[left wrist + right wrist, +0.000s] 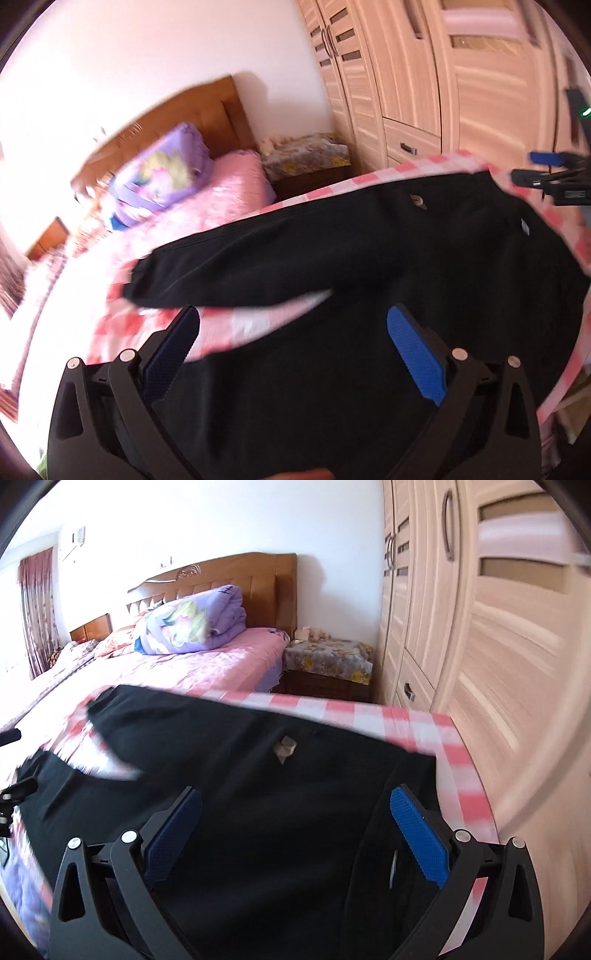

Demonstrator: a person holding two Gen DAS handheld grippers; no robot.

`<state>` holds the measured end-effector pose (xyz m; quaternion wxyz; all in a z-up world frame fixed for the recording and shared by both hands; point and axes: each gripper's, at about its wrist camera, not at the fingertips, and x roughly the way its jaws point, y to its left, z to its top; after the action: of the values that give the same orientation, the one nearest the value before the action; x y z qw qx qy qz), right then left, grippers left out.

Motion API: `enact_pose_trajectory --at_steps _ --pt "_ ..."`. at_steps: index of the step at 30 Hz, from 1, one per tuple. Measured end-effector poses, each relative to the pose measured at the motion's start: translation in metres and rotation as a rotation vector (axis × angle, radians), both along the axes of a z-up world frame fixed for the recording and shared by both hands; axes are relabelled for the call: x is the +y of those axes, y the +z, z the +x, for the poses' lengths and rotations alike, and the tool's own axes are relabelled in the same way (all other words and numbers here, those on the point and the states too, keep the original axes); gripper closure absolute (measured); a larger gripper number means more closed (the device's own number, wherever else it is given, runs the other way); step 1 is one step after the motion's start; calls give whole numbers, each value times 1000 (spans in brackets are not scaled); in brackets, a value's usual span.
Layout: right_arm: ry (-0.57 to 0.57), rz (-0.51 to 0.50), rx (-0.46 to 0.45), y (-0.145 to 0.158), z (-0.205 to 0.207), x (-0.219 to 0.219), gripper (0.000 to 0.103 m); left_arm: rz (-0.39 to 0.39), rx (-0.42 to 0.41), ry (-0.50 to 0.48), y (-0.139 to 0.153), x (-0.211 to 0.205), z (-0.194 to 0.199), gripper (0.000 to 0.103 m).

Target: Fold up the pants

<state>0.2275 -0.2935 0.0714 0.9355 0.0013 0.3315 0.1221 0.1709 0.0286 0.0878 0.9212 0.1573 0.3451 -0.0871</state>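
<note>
Black pants lay spread on the checked table; both grippers, left and right, hovered spread wide and empty. Looked like pre-fold: next, pinch the leg cuff at 9 o'clock.

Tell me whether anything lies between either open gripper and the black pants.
Nothing visible does. The left gripper and right gripper are both open right above the black pants, which lie spread on the checked cloth with nothing on top.
</note>
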Motion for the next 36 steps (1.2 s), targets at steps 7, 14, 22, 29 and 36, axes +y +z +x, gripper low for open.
enact_pose_trajectory --at_steps 7,14,22,29,36 --pt "161 -58 167 -37 137 21 4 -208 83 117 -14 43 125 1" --pt "371 -137 289 -77 202 59 4 -377 336 89 -46 75 231 1" --pt "513 -192 379 -106 228 82 28 -510 518 191 -87 73 306 3" --pt "538 -254 233 -87 195 85 80 -608 607 209 -96 49 330 6" --pt "500 -428 -66 -53 105 108 82 -679 650 252 -90 20 336 5"
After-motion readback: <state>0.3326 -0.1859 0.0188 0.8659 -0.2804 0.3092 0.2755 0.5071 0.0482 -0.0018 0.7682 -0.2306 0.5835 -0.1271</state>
